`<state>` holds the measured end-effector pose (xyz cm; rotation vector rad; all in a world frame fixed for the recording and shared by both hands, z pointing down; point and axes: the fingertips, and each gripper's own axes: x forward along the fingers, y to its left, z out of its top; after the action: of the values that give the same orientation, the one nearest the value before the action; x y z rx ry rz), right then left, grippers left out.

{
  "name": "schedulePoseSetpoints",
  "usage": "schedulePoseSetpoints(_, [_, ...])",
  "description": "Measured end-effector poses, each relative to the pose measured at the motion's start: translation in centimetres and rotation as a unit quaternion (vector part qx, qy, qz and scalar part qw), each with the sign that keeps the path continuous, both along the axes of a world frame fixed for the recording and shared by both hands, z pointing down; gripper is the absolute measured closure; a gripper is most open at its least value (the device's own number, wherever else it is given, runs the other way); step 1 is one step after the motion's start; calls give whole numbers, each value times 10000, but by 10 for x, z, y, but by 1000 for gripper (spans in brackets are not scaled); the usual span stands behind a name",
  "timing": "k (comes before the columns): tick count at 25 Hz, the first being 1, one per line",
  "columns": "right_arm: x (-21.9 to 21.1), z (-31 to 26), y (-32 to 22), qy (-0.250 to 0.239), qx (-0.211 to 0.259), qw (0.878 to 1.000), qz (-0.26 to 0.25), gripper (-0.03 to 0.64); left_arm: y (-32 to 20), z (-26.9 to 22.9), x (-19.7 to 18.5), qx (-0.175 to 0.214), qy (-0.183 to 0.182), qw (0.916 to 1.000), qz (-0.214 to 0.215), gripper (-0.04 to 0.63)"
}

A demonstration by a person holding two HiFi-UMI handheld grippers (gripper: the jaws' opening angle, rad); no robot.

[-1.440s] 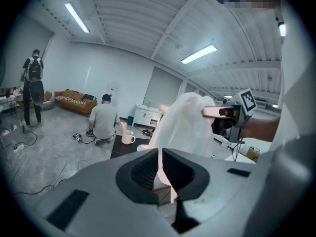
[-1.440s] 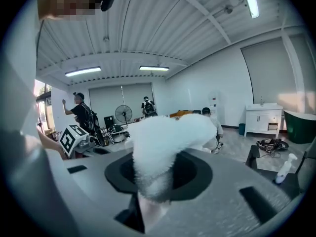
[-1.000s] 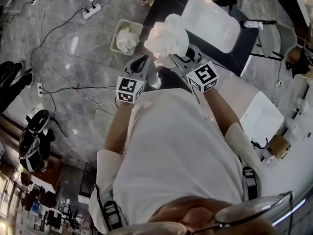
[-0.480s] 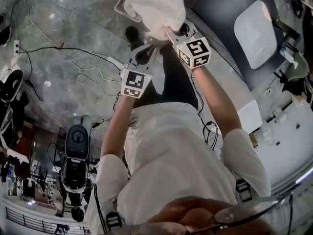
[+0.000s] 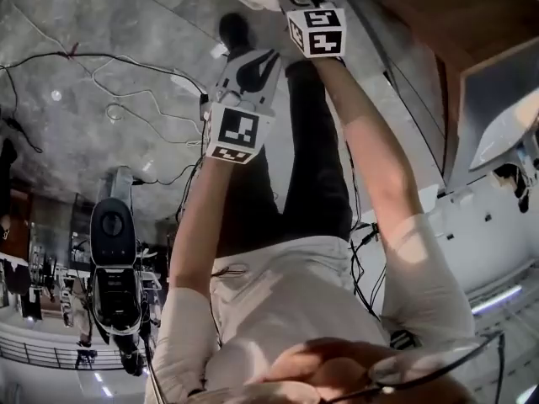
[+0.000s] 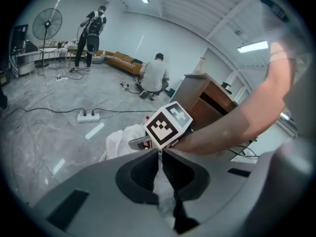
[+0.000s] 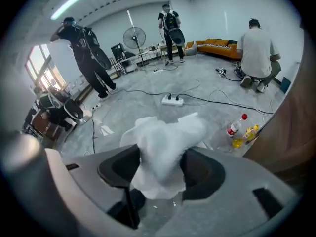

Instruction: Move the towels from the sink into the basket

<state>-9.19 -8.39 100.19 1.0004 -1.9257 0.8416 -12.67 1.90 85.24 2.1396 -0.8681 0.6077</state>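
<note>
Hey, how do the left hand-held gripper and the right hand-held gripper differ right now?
The left hand-held gripper has its jaws together with nothing between them; the right hand-held gripper has a white towel bunched between its jaws, which have just been opening. In the head view the right hand-held gripper reaches farther from the person than the left hand-held gripper. Both point down toward the floor.

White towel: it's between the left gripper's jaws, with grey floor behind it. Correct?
Wrong gripper. The white towel is between the right gripper's jaws, with grey floor behind it. The right gripper view shows this, and those jaws have just been opening. In the left gripper view, the left gripper has its jaws together with nothing between them.
</note>
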Motion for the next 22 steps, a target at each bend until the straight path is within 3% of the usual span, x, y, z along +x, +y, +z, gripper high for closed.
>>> schedulePoseSetpoints(3, [6,39,7,319,-169,9993,-120,283,-1,29,-4,-68,11,9999,-76,569])
schedulePoseSetpoints(10, [7,20,30,130,-235,9990,-360,270,9,45,-9,-238,39,9997,-8,569])
schedulePoseSetpoints(15, [18,-26,31,16,-91,9988,-475,321,8,23,-1,-191,-12,9997,117,569])
schedulePoseSetpoints(22, [53,-117,34,-227,331,9991,-157,427,10,-44,35,63,-17,9998,206,569])
